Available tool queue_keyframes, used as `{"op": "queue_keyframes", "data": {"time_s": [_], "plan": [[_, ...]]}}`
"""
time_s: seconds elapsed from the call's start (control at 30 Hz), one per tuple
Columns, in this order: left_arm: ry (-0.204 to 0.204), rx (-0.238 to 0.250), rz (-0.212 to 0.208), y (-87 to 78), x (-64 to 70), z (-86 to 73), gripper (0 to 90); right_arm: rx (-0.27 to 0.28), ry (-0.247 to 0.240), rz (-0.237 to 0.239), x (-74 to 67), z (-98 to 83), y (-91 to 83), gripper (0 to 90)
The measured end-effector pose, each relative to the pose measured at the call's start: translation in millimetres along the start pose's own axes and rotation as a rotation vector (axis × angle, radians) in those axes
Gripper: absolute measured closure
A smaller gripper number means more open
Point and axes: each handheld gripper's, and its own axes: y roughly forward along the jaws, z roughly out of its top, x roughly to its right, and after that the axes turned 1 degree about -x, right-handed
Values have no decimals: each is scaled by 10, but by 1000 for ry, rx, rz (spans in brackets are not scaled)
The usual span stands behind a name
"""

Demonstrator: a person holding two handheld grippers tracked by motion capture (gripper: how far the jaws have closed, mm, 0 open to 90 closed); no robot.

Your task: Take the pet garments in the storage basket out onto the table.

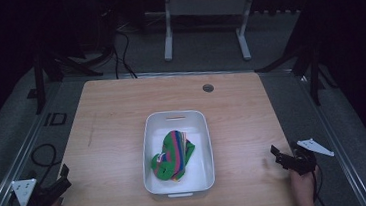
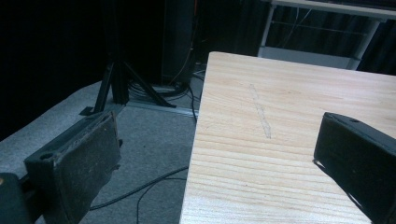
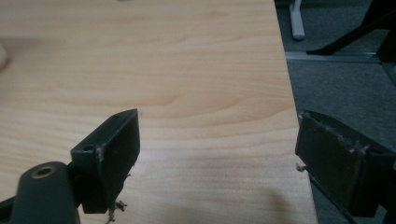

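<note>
A white plastic bin (image 1: 149, 136) stands in the middle of the wooden table (image 1: 111, 114). Inside it lies a bunched green cloth with pink, blue and orange stripes (image 1: 173, 155). My left gripper (image 1: 63, 179) rests at the table's near left corner, open and holding nothing; its jaws straddle the table's left edge in the left gripper view (image 2: 215, 154). My right gripper (image 1: 278, 154) sits at the near right edge, also open with nothing between its jaws (image 3: 217, 149). Both are well apart from the bin.
A round grommet hole (image 1: 208, 87) sits near the table's far edge. Cables (image 1: 42, 155) lie on the grey floor at the left. Black stand legs (image 1: 314, 71) and a white desk frame (image 1: 204, 26) stand beyond the table.
</note>
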Motion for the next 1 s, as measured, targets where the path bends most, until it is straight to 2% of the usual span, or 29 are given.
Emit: {"op": "queue_keyframes", "data": {"time_s": [0.07,0.17,0.2,0.27,0.33,0.47,0.57,0.7,0.77,0.9,0.93,0.97,1.0], "plan": [[0,2,-1,-1,-2,-1,9,13,-5,4,-8,-6,-11,146],[0,-1,-2,2,-4,1,9,-41,-27,55,1,10,27,148],[0,-1,-2,2,-4,1,9,-41,-27,55,1,10,27,148],[-2,-3,-2,4,-6,2,10,-72,-15,95,52,23,51,150],[-2,-3,-2,4,-6,2,9,-89,-17,95,85,28,57,149],[-2,-3,0,4,-6,2,10,-128,-37,189,157,37,72,148],[-3,-4,0,4,-6,3,9,-170,-125,244,137,45,90,147],[-2,-3,-1,4,-6,2,10,-253,-241,355,66,94,145,147],[-2,-3,-1,3,-6,2,9,-292,-287,385,10,130,170,137],[-2,-3,-5,4,-7,2,9,-319,-340,469,-128,219,200,134],[-2,-3,-5,4,-7,2,9,-319,-340,469,-128,219,200,134],[-1,-4,-8,3,-7,2,9,-338,-347,508,-169,241,209,135],[0,-3,-9,3,-6,2,9,-374,-372,579,-241,272,229,136]]}}
